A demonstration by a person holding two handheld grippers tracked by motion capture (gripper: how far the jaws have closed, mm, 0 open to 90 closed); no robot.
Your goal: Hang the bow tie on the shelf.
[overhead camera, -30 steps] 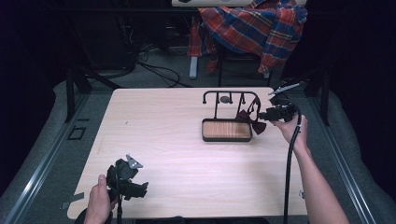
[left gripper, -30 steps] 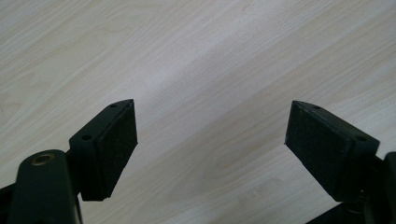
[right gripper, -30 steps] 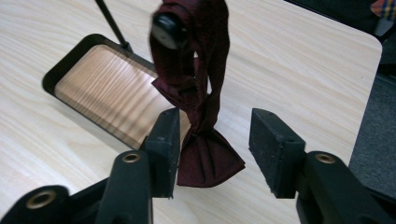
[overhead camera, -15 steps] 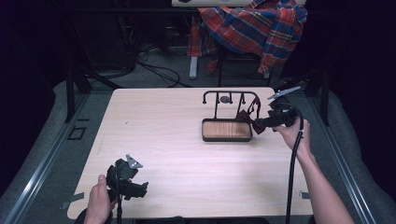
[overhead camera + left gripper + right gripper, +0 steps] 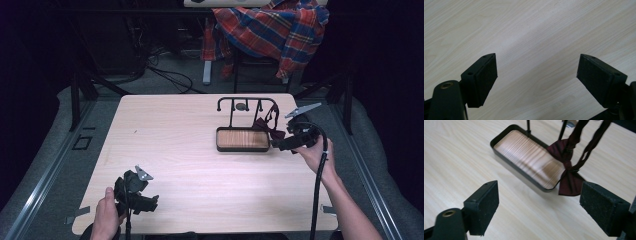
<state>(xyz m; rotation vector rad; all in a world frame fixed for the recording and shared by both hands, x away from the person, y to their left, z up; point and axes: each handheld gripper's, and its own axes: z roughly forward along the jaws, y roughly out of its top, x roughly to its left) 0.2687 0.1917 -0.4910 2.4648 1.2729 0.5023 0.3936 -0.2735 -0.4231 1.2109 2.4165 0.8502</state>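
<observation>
While the dark red bow tie (image 5: 568,176) hangs by its strap from the black rack (image 5: 246,102) above the wooden tray (image 5: 243,139), the right gripper (image 5: 281,145) sits just off the tray's right end with its jaws spread wide and nothing between them. Its jaws have just been opening, and the right gripper view shows the tie ahead of the gripper (image 5: 544,207) and a little toward its right jaw, near it but not touched by either pad. In that view the tie's lower wing droops over the near corner of the tray (image 5: 506,133), whose wood-grain floor stretches away ahead and to the left of the jaws. The twisted strap (image 5: 590,148) rises from the knot out of the top of the picture.

The left gripper (image 5: 142,200) rests in the person's left hand (image 5: 106,217) at the near left edge of the table (image 5: 165,135), well apart from the tray. Its jaws stand wide open and empty, with bare pale wood below and ahead of them in the left gripper view (image 5: 536,72).
</observation>
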